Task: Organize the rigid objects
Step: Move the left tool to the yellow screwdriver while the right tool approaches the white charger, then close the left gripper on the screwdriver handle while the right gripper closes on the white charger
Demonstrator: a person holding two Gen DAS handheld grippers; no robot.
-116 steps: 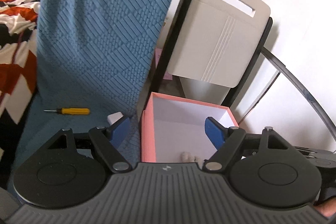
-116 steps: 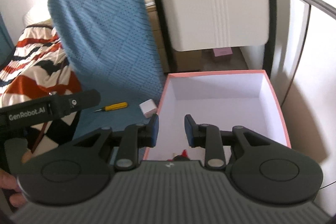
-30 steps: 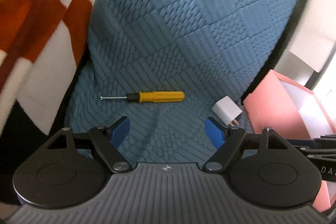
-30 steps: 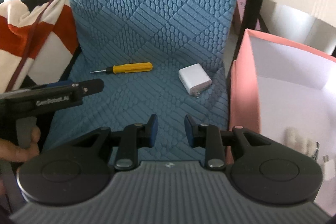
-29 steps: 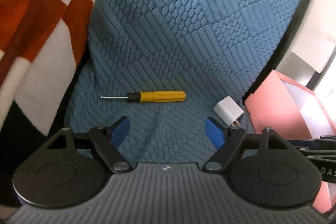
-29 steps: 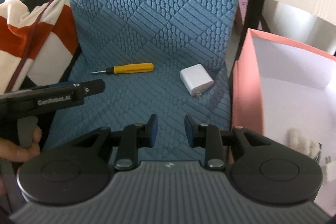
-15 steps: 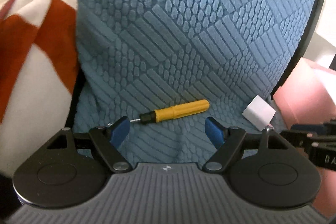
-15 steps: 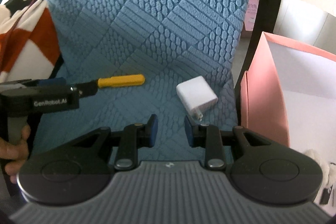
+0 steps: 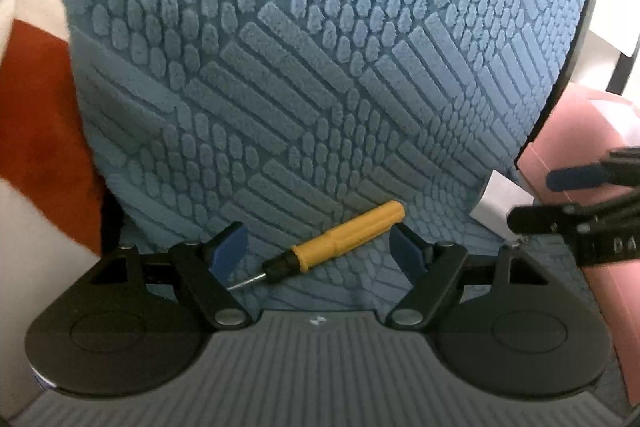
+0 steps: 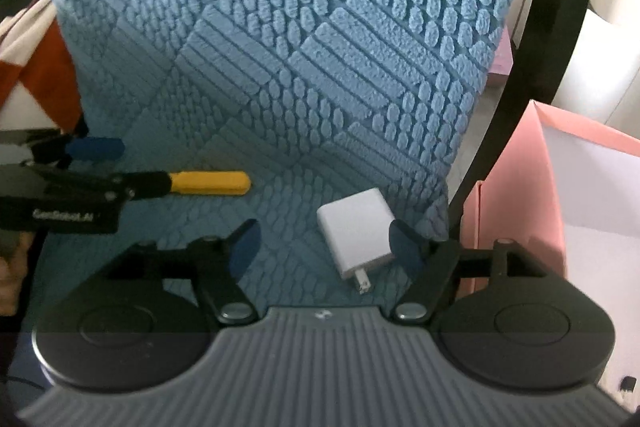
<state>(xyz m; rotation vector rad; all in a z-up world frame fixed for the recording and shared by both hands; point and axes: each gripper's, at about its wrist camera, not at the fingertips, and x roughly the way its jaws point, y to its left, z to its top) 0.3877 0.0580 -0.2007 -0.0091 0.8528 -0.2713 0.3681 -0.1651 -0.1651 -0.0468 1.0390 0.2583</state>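
Observation:
A yellow-handled screwdriver (image 9: pixel 340 239) lies on the blue textured chair seat (image 9: pixel 320 87), slanted between the blue pads of my left gripper (image 9: pixel 318 249), which stands open around it without touching. The screwdriver (image 10: pixel 210 183) also shows in the right wrist view, partly behind the left gripper (image 10: pixel 92 163). A white plug-in charger (image 10: pixel 356 231) lies flat on the seat (image 10: pixel 280 67) between the pads of my right gripper (image 10: pixel 324 243), close to the right pad; those jaws are opening and do not press on it. The right gripper (image 9: pixel 576 195) reaches over the charger (image 9: pixel 496 203).
A pink cardboard box (image 10: pixel 520 187) with a white inside stands open just right of the chair, past the black chair frame (image 10: pixel 532 67). A red, white and black blanket (image 9: pixel 36 107) lies left of the seat. A hand (image 10: pixel 10 267) holds the left gripper.
Both grippers came down and closer to the seat. The screwdriver now sits between the left pads and the charger between the right pads. The right jaws went from narrow to wide.

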